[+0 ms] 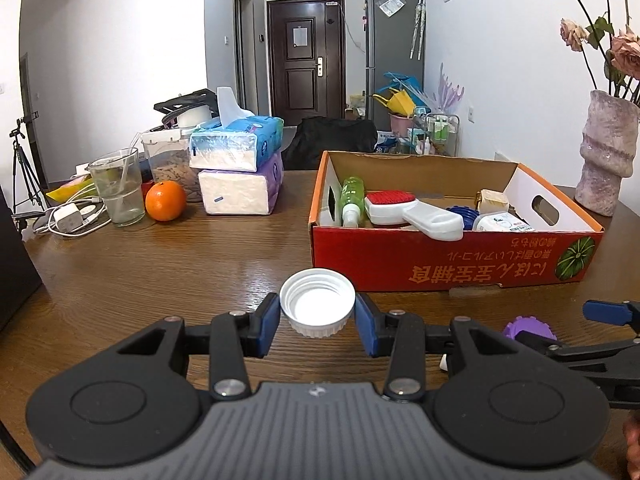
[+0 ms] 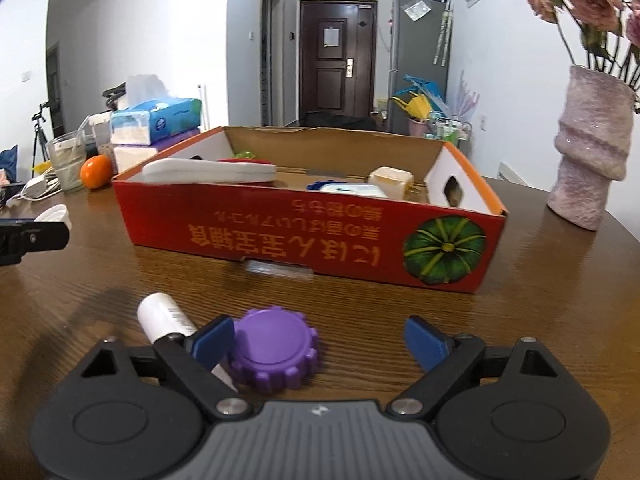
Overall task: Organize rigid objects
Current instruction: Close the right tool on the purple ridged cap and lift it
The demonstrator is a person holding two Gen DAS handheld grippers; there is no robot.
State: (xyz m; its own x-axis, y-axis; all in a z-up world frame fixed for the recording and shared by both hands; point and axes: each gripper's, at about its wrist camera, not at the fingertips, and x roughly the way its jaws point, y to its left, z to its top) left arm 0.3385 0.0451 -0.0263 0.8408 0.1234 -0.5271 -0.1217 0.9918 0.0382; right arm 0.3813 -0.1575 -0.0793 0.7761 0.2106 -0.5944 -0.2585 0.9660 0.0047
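With my left tongs [image 1: 317, 317] clamped on the white ribbed plastic cap [image 1: 317, 303] for the red cardboard box [image 1: 440, 258], my right tongs [image 2: 320, 342] gape around the purple knurled lid [image 2: 275, 355] on the table — grabbing next, I'd say.

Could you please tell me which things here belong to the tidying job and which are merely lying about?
Job: white cap in left gripper; purple cap by right gripper; white tube; red box.

Lying about: orange; glass; tissue packs; vase.
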